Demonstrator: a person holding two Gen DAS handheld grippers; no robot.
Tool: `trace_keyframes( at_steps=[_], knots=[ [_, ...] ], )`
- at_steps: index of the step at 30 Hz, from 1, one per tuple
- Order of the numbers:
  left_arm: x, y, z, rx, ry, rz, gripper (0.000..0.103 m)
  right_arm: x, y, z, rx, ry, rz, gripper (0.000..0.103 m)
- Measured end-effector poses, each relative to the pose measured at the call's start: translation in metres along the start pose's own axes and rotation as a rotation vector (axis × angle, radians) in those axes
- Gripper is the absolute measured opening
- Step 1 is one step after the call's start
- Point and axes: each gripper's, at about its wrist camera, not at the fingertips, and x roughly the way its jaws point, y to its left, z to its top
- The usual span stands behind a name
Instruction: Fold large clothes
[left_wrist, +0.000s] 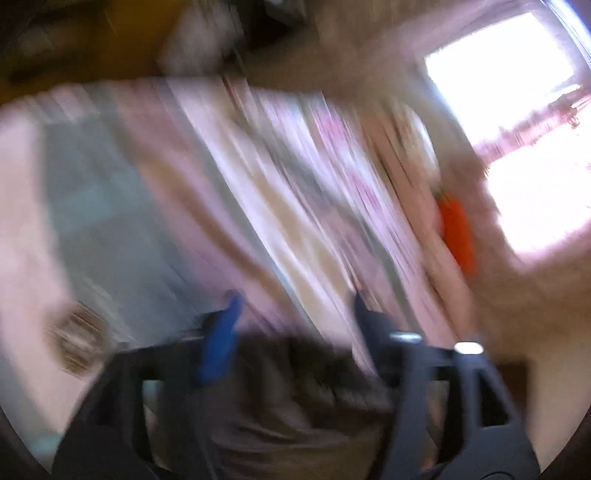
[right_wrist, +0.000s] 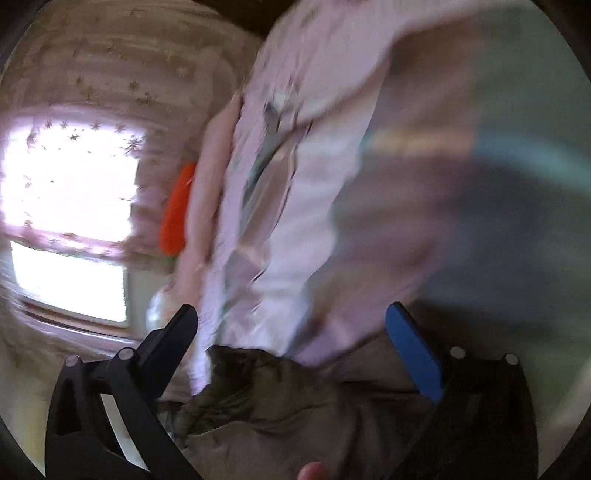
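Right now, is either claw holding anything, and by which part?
Nothing is clamped. Both the left claw and the right claw stand open above the dark olive garment; the blur hides whether any finger touches it.

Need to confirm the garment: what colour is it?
Dark olive-brown garment, clearest in the right wrist view.

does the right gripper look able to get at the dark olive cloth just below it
Probably yes. The right gripper is open, and the dark olive cloth lies bunched low between its fingers, with nothing over it. Only the pink bedding crowds in behind. Motion blur hides whether the fingers touch it.
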Motion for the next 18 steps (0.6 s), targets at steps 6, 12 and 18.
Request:
trace_keyframes(
  at_steps=[6,12,18],
  knots=[
    [-0.052,-0.056,-0.007,0.278,-0.1,0.0,0.072,-0.04,0.119,-0.042,-0.455,0.025,0.025,0.102],
    [-0.011,-0.135,-0.1,0.624,0.041,-0.08,0.073,-0.007,0.201,-0.167,-0.824,0.223,0.111,0.102],
    [0.074,-0.164,-0.226,1.091,0.288,0.065,0.077,0.063,0.176,-0.282,-1.276,0.265,-0.106,0.102]
  ],
)
